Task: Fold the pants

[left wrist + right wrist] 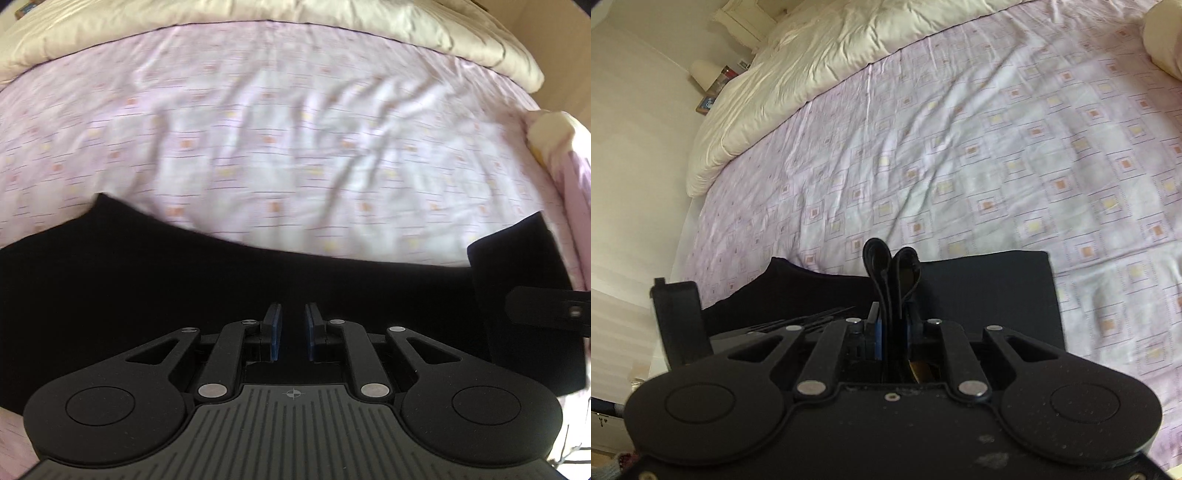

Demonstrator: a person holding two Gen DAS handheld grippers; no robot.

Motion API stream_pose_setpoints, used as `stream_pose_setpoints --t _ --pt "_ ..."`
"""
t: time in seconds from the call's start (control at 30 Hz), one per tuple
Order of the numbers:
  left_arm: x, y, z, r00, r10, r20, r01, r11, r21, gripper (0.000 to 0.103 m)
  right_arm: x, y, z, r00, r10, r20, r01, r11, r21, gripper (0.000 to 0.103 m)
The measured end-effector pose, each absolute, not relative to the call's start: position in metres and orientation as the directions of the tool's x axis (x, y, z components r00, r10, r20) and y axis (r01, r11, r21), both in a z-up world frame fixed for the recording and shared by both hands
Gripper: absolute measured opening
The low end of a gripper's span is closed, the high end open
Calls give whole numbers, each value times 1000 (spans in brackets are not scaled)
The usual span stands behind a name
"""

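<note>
Black pants (110,288) lie across the near side of a bed with a pink patterned sheet (295,147). My left gripper (293,325) hovers over the dark cloth with a small gap between its blue pads; nothing shows between them. My right gripper (894,317) is shut on a bunched fold of the pants (892,266), which sticks up between its fingers. The rest of the pants (990,291) spreads flat to the right and left (783,288) of it. The right gripper's body shows at the right edge of the left wrist view (546,306).
A cream duvet (812,81) is bunched along the far side of the bed. A cream pillow (1163,40) lies at the right. A bedside stand with a lamp (705,74) is by the wall. The bed's left edge (687,236) drops to the floor.
</note>
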State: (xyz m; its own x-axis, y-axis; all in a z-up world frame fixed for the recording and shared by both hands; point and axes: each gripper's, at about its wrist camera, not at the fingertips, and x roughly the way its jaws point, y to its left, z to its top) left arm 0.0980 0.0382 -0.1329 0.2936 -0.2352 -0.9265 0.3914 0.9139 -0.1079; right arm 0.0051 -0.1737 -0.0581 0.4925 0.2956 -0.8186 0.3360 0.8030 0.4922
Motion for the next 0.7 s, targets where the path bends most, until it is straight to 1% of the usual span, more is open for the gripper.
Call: stream_pose_setpoints --t 0.2,0.33,0.43,0.47,0.5,0.53,0.57,0.6,0.63,0.7 --pt "111 104 -134 282 -223 -933 386 917 -102 14 38 -102 -97 429 226 -875 348 852 390 13" --pt "116 129 -135 268 -232 -935 403 908 -110 14 53 -69 -122 382 138 -914 348 894 280 13" --pt "117 140 -134 257 -245 -935 428 896 -118 14 63 -56 -139 346 77 -935 344 917 203 16" --pt "117 144 -133 255 -251 -934 434 893 -122 14 64 -52 -143 336 62 -940 339 923 182 23" --pt "117 145 -132 255 -258 -932 440 889 -126 14 64 -48 -145 331 44 -943 331 930 160 28" --pt "117 147 -130 255 -264 -930 445 886 -129 14 64 -45 -145 327 34 -944 321 936 144 40" --pt "117 148 -129 255 -269 -929 447 885 -133 14 64 -42 -145 322 44 -946 305 941 148 57" --pt "116 149 -127 255 -275 -927 447 884 -140 14 65 -38 -145 323 58 -945 292 943 157 62" --pt "117 148 -125 253 -283 -925 445 883 -148 14 64 -34 -142 330 67 -942 277 947 164 64" --pt "117 144 -122 251 -298 -921 441 882 -165 14 61 -27 -133 346 85 -934 234 957 173 65"
